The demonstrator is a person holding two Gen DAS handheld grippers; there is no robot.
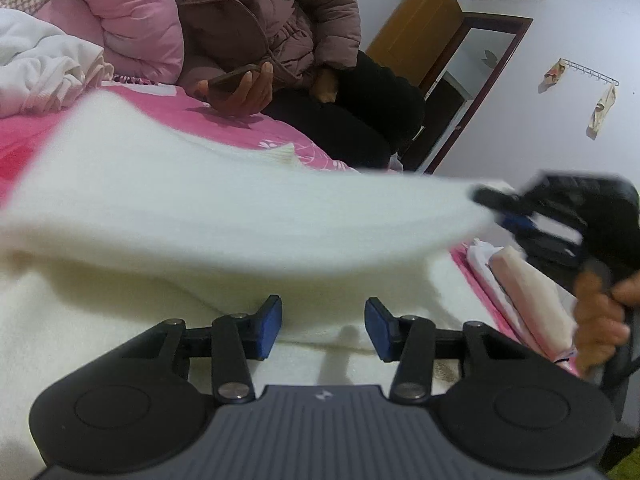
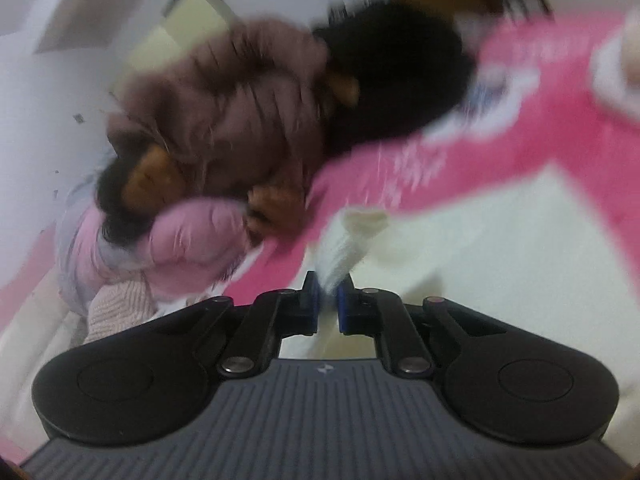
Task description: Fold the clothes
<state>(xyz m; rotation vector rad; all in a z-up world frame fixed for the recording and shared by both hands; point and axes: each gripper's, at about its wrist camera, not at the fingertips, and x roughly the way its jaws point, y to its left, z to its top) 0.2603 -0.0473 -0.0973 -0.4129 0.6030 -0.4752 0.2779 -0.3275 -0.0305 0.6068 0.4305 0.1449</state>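
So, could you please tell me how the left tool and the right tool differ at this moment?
The left tool is open, its blue pads apart and holding nothing, while the right tool is shut on the white garment. The left one sits low over the cloth; the right one lifts an edge. Both are black with blue pads.

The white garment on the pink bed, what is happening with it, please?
A person is folding a white garment on a bed with a pink sheet, holding one gripper in each hand. The right gripper is shut on a bunched edge of the cloth and carries it, lifted, across the part lying flat. The left gripper is open just above the flat part and grips nothing. Another person in a brown padded jacket sits on the bed's far edge, holding a phone.
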